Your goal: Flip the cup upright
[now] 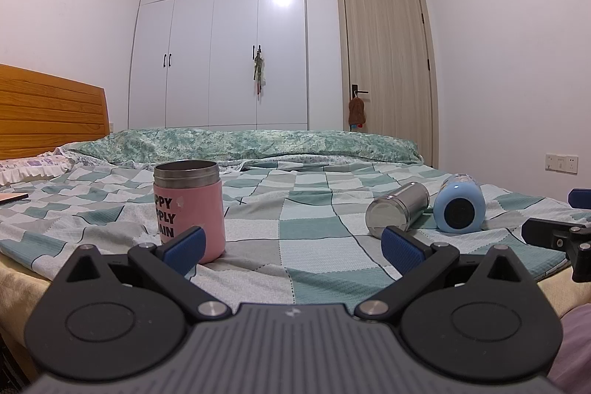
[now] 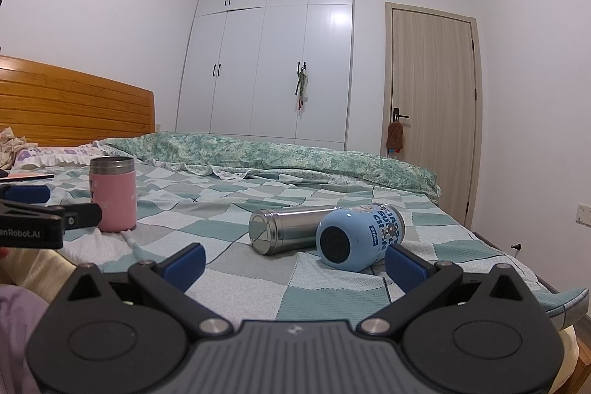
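Both hand-held grippers wide apart w/ nothing held; pink cup (image 1: 190,209) upright, steel cylinder (image 2: 288,228) & blue cup (image 2: 360,237) lying.

We see a checked bedsheet (image 2: 236,268), a green floral quilt (image 2: 280,154), a wooden headboard (image 2: 74,102), a white wardrobe (image 1: 221,43) and a door (image 2: 432,106).

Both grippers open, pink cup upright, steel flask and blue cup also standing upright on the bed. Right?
Not quite. The steel flask and blue cup lie on their sides, as the right wrist view shows. The pink cup is upright, and the left gripper and right gripper are open.
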The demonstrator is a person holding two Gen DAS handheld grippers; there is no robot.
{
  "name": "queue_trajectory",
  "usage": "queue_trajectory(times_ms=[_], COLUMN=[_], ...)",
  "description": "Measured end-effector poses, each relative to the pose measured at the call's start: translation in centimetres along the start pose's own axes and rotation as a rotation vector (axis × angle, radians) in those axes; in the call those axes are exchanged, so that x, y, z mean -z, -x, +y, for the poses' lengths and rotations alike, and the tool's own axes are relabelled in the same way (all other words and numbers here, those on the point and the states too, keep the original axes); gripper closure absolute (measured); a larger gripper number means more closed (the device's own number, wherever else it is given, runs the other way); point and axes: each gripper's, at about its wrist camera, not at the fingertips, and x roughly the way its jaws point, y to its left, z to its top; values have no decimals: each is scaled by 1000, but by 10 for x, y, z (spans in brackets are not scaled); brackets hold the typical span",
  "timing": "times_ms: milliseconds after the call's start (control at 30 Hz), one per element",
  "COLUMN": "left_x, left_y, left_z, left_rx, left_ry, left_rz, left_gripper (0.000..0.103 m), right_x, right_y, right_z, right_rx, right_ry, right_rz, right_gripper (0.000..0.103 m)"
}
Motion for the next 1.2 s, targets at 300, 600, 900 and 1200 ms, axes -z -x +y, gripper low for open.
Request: queue_trajectory(times_ms=[300, 600, 900, 1200], left_x=[0, 0, 0, -1], left_y=[0, 0, 0, 1], left_z=[0, 0, 0, -5], left_rx=[0, 1, 0, 3], left_ry=[1, 1, 1, -1], left_rz=[-1, -1, -1, 1], left_gripper=[0, 0, 0, 0], right_x=[0, -1, 0, -1], right_y=[0, 0, 0, -4], right_z=[0, 0, 0, -1], right_rx=[0, 0, 2, 3], right_ry=[1, 1, 4, -3], right_rz=[1, 1, 4, 25], right_gripper=[0, 0, 0, 0])
